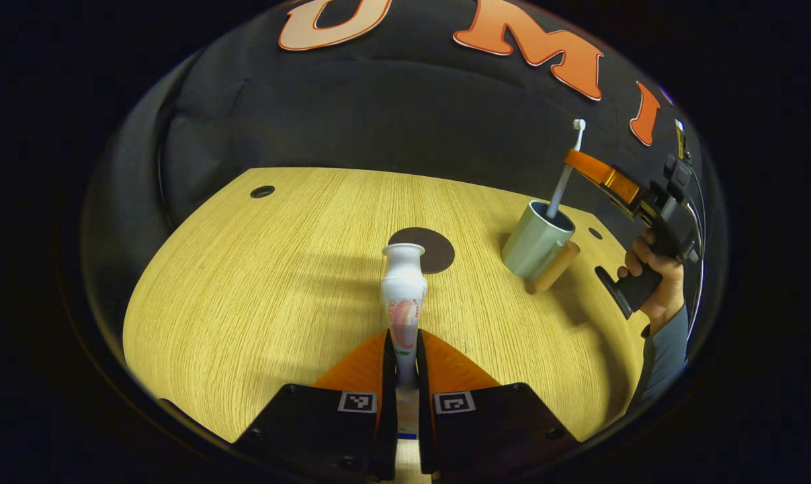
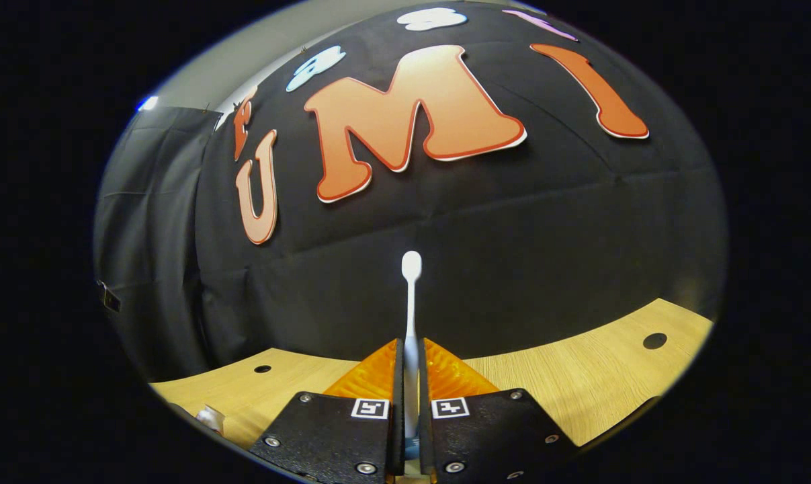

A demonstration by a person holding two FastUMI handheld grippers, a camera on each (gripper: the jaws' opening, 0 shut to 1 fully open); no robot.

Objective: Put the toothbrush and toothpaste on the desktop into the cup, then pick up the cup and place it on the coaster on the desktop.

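left claw [image 1: 405, 349] pinching glossy toothpaste [image 1: 403, 296] | right claw [image 2: 410, 363] pinching thin toothbrush [image 2: 411, 296], apparently in cup [image 1: 537, 238]

Wood-grain desktop, matt cloth wall, smooth plastic and satin cup

The desktop [image 1: 257, 282] shows pale, fine-lined wood grain with a low sheen; on it beside the cup [image 1: 536, 240], which looks satin-smooth with a wood-like handle, lies a matt dark coaster [image 1: 432, 247]. The toothpaste [image 1: 403, 302] tube is glossy plastic, the toothbrush [image 2: 411, 302] smooth white plastic. The wall [image 2: 513, 269] behind the desktop is matt, creased cloth.
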